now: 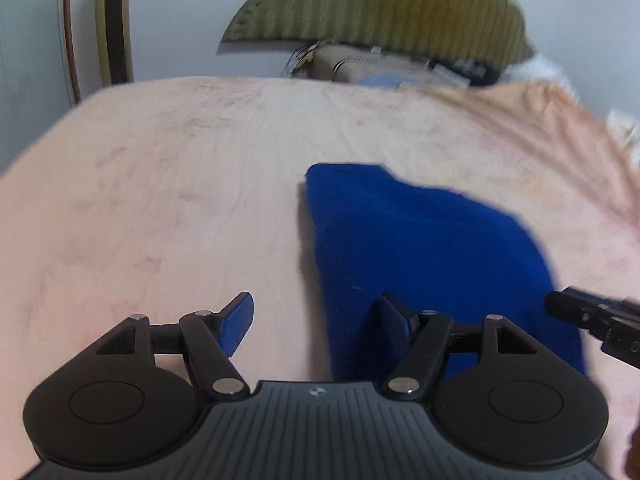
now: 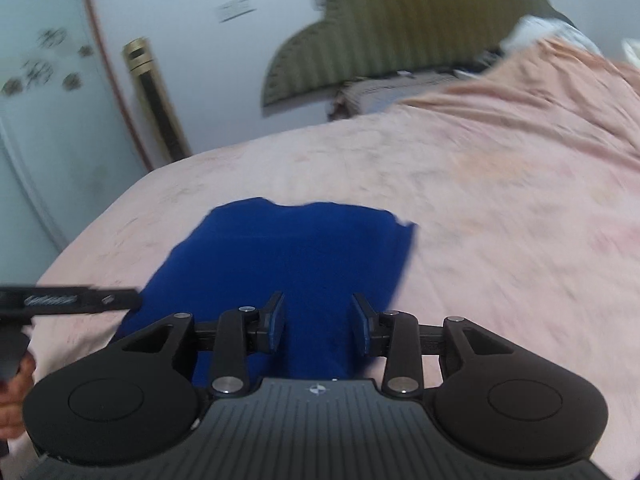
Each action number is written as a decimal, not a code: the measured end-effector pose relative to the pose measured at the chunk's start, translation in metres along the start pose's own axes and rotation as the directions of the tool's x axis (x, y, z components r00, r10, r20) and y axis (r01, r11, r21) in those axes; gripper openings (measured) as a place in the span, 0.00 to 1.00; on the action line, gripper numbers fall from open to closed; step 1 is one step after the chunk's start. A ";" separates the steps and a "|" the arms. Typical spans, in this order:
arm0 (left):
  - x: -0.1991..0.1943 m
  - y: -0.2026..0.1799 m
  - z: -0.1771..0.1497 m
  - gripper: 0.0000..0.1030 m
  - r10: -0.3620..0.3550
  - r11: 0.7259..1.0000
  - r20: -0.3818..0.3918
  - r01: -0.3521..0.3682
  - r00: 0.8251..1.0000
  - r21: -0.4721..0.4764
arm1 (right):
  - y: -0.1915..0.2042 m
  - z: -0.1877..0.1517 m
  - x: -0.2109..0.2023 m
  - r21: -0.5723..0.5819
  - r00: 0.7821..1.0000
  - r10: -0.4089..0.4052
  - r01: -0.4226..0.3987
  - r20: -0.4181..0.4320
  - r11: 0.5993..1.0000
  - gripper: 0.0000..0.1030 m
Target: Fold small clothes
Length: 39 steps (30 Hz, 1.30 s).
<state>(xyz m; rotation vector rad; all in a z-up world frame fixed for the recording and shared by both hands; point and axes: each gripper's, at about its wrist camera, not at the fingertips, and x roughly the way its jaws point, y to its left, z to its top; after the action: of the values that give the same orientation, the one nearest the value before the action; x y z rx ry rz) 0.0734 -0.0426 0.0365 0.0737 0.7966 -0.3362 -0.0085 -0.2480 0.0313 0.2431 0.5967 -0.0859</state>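
A small royal-blue garment (image 1: 424, 256) lies flat on the pink bed cover (image 1: 168, 184), folded into a rough rectangle. My left gripper (image 1: 316, 320) is open and empty, hovering over the garment's left edge. My right gripper (image 2: 318, 326) is open and empty above the near part of the same garment (image 2: 296, 256). In the left wrist view the right gripper's black body (image 1: 596, 320) pokes in at the right, past the garment's right edge. In the right wrist view the left gripper (image 2: 68, 300) shows side-on at the left, by the garment's left edge.
The pink bed cover (image 2: 500, 208) is wrinkled toward the far right. An olive ribbed cushion (image 1: 400, 12) and a beige bag (image 1: 384, 68) sit beyond the far edge. A gold-framed stand (image 2: 156, 104) leans on the white wall at the left.
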 end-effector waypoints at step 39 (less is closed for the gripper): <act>0.026 0.010 0.031 0.79 -0.085 0.996 0.011 0.085 0.996 -0.029 | -0.068 0.012 0.039 0.218 0.997 -0.031 0.047 -0.076 0.975 0.84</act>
<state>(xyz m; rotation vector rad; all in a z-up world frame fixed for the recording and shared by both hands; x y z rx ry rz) 0.1146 -0.0457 0.0388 0.0109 0.7966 -0.4054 0.0202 -0.3168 0.0052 0.4510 0.6644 -0.1822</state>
